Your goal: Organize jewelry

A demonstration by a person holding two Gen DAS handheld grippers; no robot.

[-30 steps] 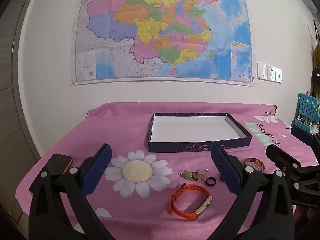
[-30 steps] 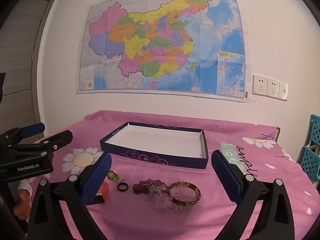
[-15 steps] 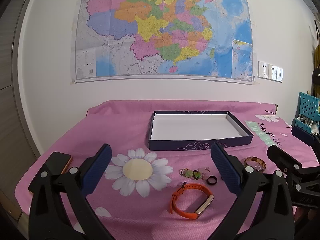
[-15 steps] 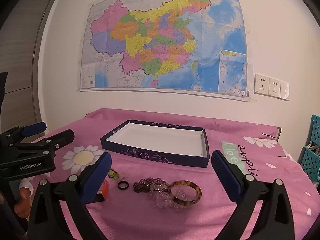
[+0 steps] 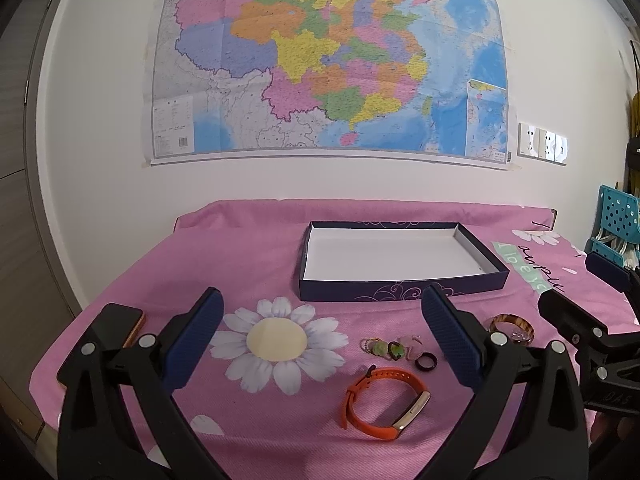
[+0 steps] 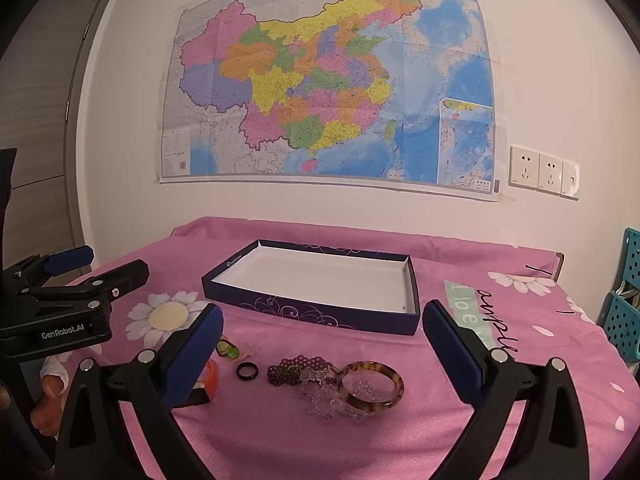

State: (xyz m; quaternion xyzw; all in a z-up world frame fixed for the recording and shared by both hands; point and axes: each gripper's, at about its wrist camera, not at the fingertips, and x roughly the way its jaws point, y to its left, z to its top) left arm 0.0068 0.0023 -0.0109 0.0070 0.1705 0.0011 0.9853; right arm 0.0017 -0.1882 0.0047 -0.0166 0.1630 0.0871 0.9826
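A shallow dark blue box (image 5: 400, 288) (image 6: 312, 310) with a white inside lies empty at the middle of the pink table. In front of it lie an orange wristband (image 5: 384, 402) (image 6: 210, 376), a black ring (image 5: 425, 361) (image 6: 247, 371), small green and pink rings (image 5: 386, 347) (image 6: 228, 350), a purple bead bracelet (image 6: 298, 370), a clear bead bracelet (image 6: 326, 398) and a tortoiseshell bangle (image 5: 508, 326) (image 6: 370, 388). My left gripper (image 5: 320, 336) hangs open above the flower print, left of the jewelry. My right gripper (image 6: 320, 344) is open above the bracelets. Both hold nothing.
A phone (image 5: 102, 338) lies at the table's left edge. The pink cloth (image 6: 500, 360) has a white flower print (image 5: 276, 340). A teal basket (image 5: 614, 228) stands off the right side. A map (image 6: 328, 80) and wall sockets (image 6: 544, 172) are on the wall behind.
Both views have risen slightly, so the table and jewelry sit a little lower in frame. Both grippers stay open; nothing on the table has moved.
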